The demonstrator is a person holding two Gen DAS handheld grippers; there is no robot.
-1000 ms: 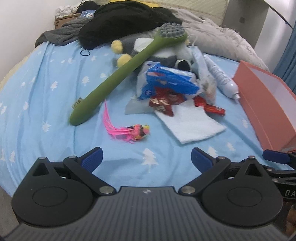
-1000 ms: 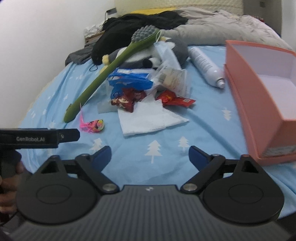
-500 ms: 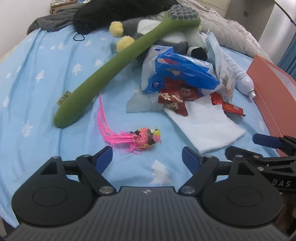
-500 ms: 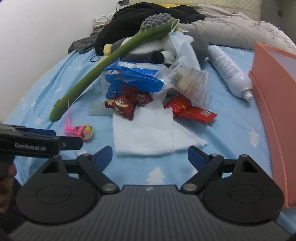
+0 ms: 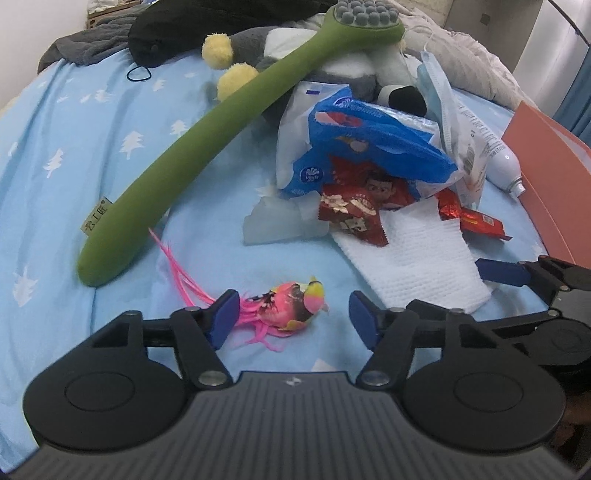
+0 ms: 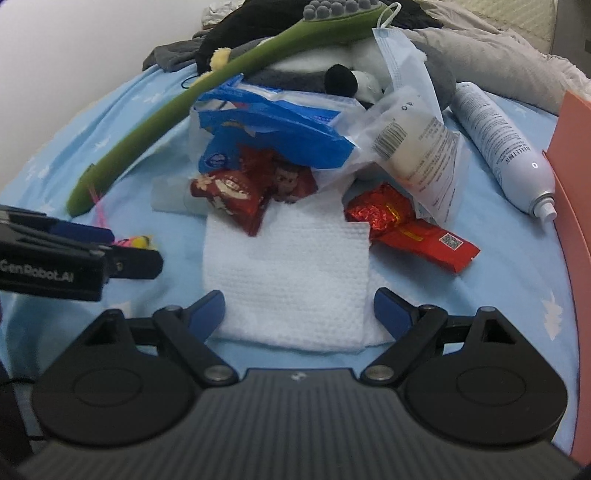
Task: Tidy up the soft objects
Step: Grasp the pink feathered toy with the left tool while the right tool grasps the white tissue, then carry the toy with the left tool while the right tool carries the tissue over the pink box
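Note:
My left gripper is open, its fingers on either side of a pink feathered toy bird lying on the blue bedsheet. My right gripper is open over the near edge of a white folded cloth. The cloth also shows in the left wrist view. A grey and white plush toy lies at the back under a long green massage stick.
Snack wrappers, red and blue, a face mask and a plastic bag are piled behind the cloth. A white spray can lies beside an orange box at right. Dark clothes lie at the back.
Both grippers have moved forward and down. The left one now straddles the pink bird; the right one has reached the white cloth's near edge.

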